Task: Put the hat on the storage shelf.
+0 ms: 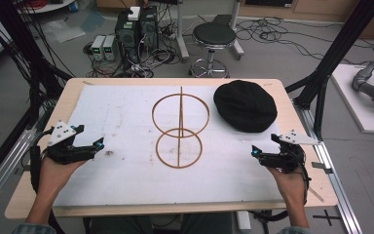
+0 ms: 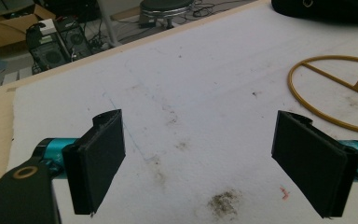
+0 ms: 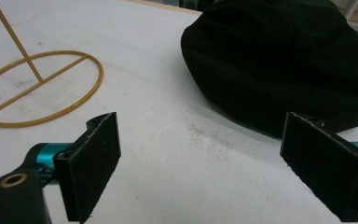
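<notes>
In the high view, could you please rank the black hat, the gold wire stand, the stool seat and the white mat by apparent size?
1. White mat
2. Gold wire stand
3. Black hat, close to the stand
4. Stool seat, farther away, so less sure

My jaws carry matt black pads [image 3: 91, 163] with a rough, foam-like face, mounted on glossy teal metal-looking parts. The black hat [image 1: 245, 106] beside me looks like soft matt cloth, faintly ribbed. The stand [image 1: 180, 129] is thin rod with a smooth golden-yellow finish, like painted metal wire. Under everything lies a white sheet [image 1: 117, 117], matt and slightly grainy, with brownish stains. The table [image 1: 67, 97] edge looks like pale, smooth wood.
</notes>
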